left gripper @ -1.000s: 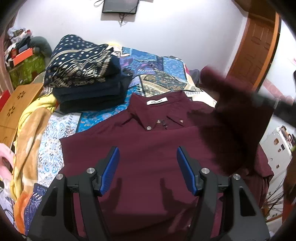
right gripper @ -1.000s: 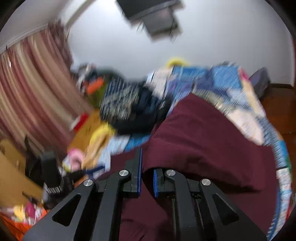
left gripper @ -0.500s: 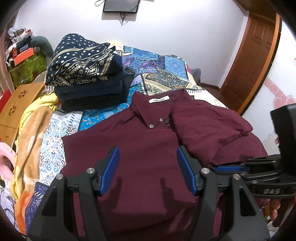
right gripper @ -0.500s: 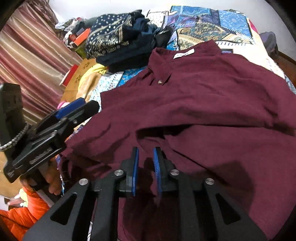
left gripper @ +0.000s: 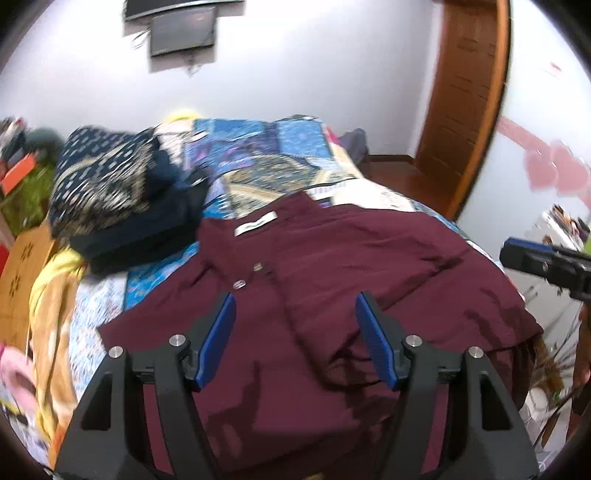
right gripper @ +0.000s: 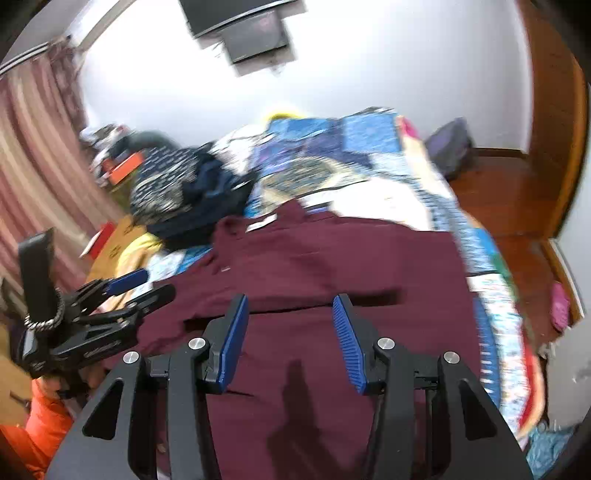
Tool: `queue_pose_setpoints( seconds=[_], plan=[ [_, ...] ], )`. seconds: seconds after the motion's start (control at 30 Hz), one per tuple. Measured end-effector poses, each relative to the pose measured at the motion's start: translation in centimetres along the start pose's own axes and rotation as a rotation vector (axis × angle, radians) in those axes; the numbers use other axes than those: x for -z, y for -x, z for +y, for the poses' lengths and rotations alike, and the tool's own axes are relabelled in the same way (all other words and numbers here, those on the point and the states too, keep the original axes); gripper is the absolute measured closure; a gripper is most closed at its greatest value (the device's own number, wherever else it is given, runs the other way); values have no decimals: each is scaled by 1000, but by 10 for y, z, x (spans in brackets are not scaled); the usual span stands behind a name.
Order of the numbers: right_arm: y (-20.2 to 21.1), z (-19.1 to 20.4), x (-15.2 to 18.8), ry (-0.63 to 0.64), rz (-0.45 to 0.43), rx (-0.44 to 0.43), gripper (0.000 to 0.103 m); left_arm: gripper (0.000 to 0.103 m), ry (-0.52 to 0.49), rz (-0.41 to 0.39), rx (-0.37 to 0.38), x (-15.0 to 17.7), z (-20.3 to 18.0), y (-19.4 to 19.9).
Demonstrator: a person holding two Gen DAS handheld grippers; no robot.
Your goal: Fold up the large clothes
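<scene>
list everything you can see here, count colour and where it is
shirt: 1, maroon, spread on the near part of the bed, one side folded in over the front
stack of folded clothes: 1, navy with pale pattern on top, on the bed beyond the shirt's collar, to the left
bedspread: 1, blue patchwork, under both
screen: 1, dark, on the white wall
door: 1, brown wood, right of the bed
curtain: 1, red striped, left wall
left gripper: 1, black with blue pads, open above the shirt
right gripper: 1, black with blue pads, open above the shirt
</scene>
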State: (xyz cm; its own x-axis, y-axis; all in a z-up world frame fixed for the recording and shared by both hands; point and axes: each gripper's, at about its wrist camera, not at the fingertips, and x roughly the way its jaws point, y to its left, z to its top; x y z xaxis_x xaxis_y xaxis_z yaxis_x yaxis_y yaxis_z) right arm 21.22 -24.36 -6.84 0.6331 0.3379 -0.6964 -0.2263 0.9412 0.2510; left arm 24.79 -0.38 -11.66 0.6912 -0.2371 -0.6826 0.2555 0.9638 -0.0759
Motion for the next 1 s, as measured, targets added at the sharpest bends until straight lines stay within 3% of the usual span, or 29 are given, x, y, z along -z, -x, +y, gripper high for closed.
queue_pose_setpoints(
  seconds=[0.17, 0.37, 0.5, 0.63, 0.9, 0.93, 1.0],
  plan=[
    [10, -35, 7, -48, -37, 138, 59, 36, -78, 23, 53, -12, -36, -19],
    [14, -68, 21, -111, -14, 216, 59, 36, -127, 98, 127, -24, -74, -51],
    [11, -81, 30, -142, 15, 230, 59, 36, -171, 152, 170, -27, -98, -72],
    [7, -87, 36, -162, 37, 236, 59, 36, -213, 186, 162, -28, -115, -90],
    [1, -92, 41, -173, 63, 242, 59, 37, -165, 256, 196, -38, -120, -124],
    [0, -93, 42, -177, 66, 240, 59, 39, -154, 255, 203, -39, -119, -127],
    [-1, -93, 42, -182, 70, 240, 59, 51, -138, 248, 215, -40, -115, -128]
  ],
)
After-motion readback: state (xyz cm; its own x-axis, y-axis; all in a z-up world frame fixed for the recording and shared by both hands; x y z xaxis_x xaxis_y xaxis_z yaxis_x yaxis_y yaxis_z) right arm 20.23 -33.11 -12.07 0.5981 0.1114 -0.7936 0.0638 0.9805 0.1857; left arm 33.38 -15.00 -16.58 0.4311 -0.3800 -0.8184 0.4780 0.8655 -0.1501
